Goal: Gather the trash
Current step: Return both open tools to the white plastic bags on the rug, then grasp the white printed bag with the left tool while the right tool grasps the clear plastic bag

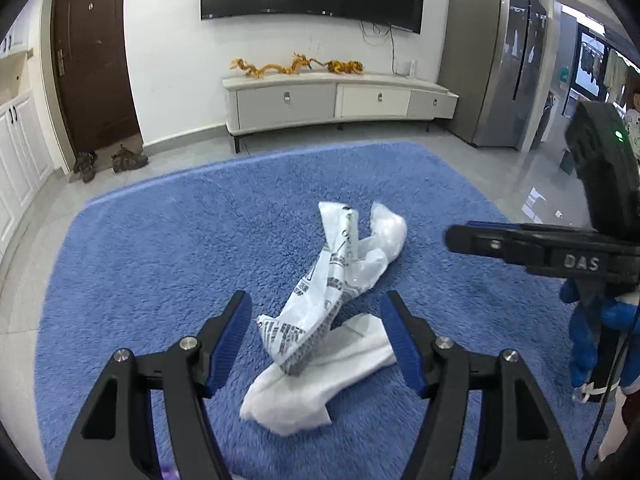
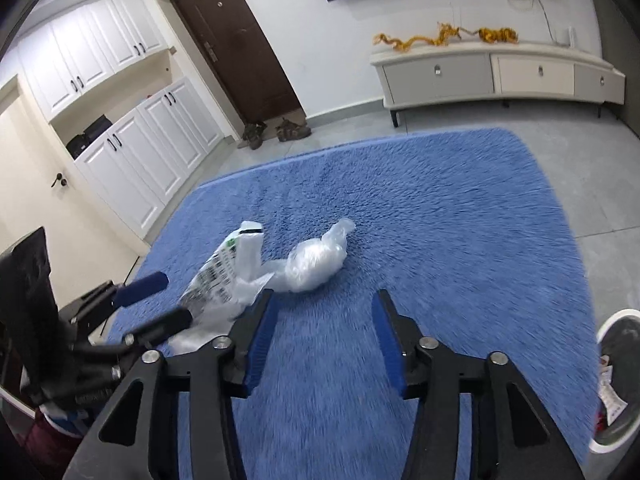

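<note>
From your left wrist view, your left gripper [image 1: 316, 328] hangs released over the blue rug [image 1: 160, 240], nothing pressed between its pads. Framed between its fingers, toward the rug's near edge, lies the trash: a printed plastic bag [image 1: 320, 300] lying over a folded white tissue [image 1: 304, 392], with a crumpled clear bag [image 1: 386, 232] touching the printed one on its far side. Your right gripper [image 1: 480, 240] reaches in from the right, near the pile, and its grip cannot be judged here.

From your right wrist view, your right gripper [image 2: 320, 332] is released too, with only bare rug between the pads. The printed plastic bag [image 2: 224, 272] and clear bag [image 2: 316, 260] lie ahead and left, near the rug's left edge. A white bin [image 2: 608, 380] sits off the rug's right edge.

All of it looks light, soft and likely slippery; pinch a bunched fold rather than a flat sheet, and expect the pieces to separate.
</note>
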